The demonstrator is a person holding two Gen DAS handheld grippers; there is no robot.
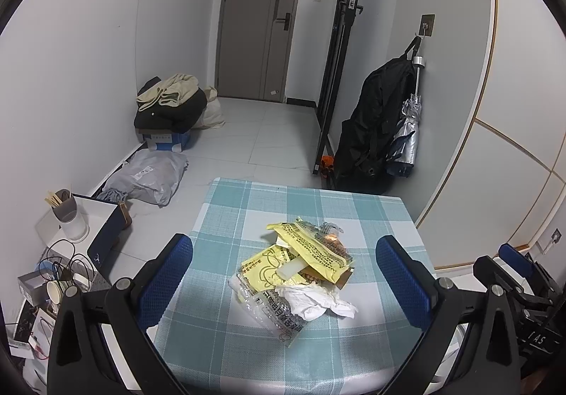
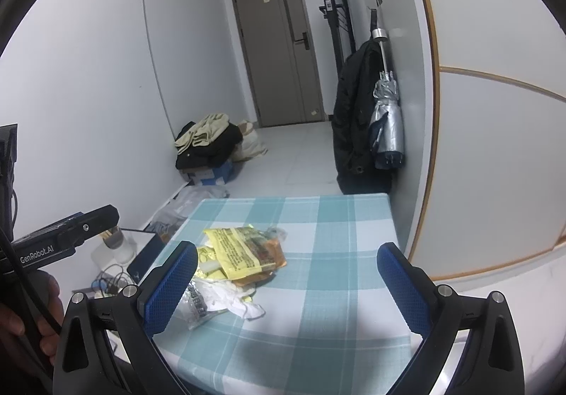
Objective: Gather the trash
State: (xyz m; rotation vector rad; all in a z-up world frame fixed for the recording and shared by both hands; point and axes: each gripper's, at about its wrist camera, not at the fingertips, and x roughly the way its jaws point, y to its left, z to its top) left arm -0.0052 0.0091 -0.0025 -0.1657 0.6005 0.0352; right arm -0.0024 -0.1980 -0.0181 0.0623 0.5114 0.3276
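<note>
We hold both tongs, left (image 1: 284, 274) and right (image 2: 286, 280), spread apart above the surface (image 1: 247, 214), since the trash pile (image 1: 297, 274) lies ungrasped

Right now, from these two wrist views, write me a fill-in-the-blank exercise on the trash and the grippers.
1. The trash pile lies on a tablecloth checked in teal and ____.
2. The left gripper and the right gripper both have their jaws ____.
3. The crumpled tissue in the pile is ____ in colour.
4. The silver folded umbrella hangs beside a ____ coat.

Missing words: white; open; white; black
</note>
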